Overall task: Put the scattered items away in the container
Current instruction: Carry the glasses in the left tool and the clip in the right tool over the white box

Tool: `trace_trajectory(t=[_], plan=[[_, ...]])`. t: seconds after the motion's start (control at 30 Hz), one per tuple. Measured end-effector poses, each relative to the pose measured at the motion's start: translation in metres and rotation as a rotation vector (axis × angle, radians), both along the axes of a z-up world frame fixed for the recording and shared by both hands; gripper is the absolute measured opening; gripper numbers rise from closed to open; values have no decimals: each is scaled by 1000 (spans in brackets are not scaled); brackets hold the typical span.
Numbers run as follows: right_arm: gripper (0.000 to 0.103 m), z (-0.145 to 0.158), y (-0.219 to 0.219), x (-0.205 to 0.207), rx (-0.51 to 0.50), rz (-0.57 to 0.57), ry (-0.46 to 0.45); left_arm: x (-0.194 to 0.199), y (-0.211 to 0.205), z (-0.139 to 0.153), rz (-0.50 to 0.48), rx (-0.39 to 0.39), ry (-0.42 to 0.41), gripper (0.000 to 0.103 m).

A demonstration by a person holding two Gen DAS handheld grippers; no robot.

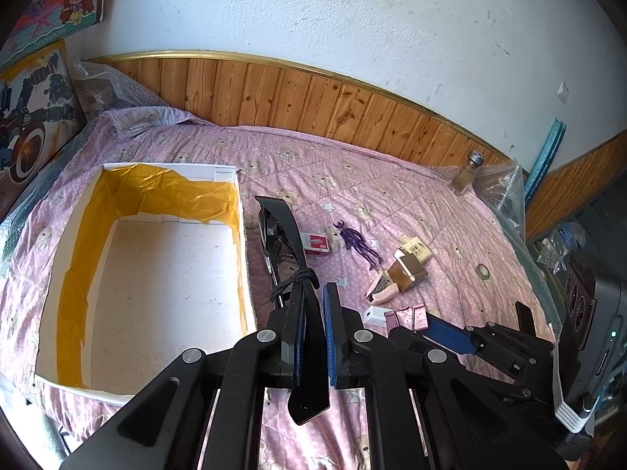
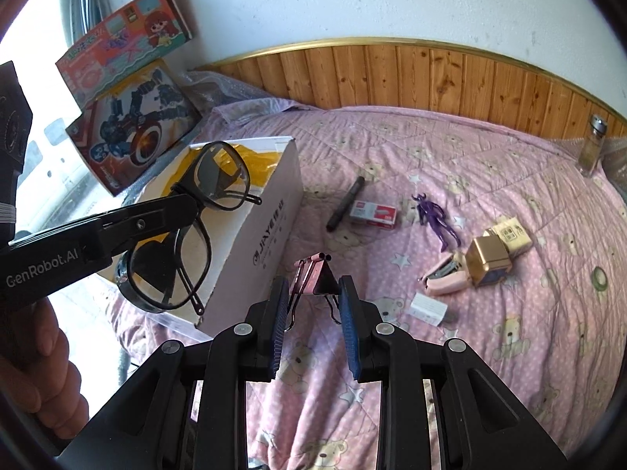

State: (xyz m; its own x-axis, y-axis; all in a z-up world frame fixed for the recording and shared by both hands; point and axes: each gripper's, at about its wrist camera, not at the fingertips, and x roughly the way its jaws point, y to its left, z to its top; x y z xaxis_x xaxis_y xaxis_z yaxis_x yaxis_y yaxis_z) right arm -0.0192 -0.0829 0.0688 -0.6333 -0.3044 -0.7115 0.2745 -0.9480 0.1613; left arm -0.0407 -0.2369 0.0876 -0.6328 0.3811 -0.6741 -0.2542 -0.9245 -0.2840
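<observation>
Both cameras look forward and down along their tools toward the wood-panelled wall (image 1: pixel 313 94). The left view sits close above the white box (image 1: pixel 149 258), beside its right wall. The right view looks from right of the box (image 2: pixel 250 227). Both share the pink bed (image 1: pixel 392 196) and the box.

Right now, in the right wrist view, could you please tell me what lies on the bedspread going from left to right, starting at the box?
Box → marker → staple box → purple figure → pink stapler → glass jar.
</observation>
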Motion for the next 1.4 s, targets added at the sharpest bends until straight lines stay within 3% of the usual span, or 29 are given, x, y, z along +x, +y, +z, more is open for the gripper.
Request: trace_trajectory(t=[0.83,1.4], plan=[[27,35,-97,-50,-24,195,-1,-25,-77,4,116,-5,-6,10],[27,32,-142,-100,-15,321,-91,-64,-110,-11,181,-36,-107,10]])
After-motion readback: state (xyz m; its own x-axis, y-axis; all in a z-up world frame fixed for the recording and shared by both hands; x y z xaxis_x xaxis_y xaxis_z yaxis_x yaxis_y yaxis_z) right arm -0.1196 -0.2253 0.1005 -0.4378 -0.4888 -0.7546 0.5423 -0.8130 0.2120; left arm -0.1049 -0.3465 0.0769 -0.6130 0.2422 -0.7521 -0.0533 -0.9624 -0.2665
